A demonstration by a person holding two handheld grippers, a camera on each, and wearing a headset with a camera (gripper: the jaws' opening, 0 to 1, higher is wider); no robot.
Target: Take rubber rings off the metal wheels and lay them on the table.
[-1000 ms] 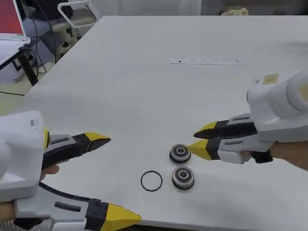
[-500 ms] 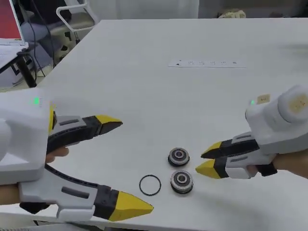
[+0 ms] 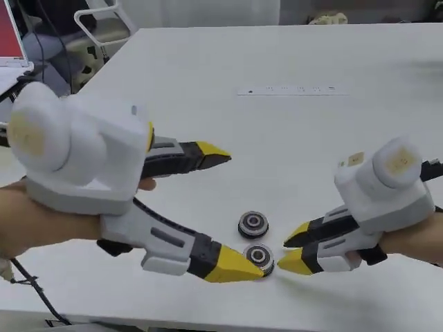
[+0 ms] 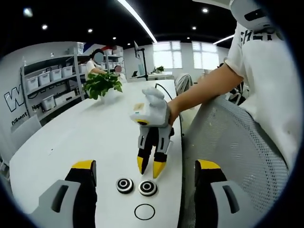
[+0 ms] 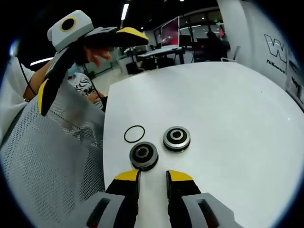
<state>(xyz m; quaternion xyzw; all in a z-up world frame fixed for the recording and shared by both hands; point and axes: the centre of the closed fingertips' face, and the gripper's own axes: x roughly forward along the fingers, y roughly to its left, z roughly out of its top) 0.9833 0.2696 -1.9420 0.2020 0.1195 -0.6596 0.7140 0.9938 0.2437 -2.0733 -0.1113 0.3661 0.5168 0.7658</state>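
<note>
Wide-open left gripper (image 3: 242, 214) swings in from lower left; right gripper (image 3: 285, 252), jaws barely parted, sinks beside near wheel (image 3: 261, 256), seemingly to strip it

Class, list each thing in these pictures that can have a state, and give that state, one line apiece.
left tool: open wide, holding nothing.
right tool: open by a narrow gap, holding nothing.
near wheel: lying flat on the table, not gripped.
far wheel: lying flat on the table, not gripped.
rubber ring: loose, lying flat on the table beside the near wheel.
</note>
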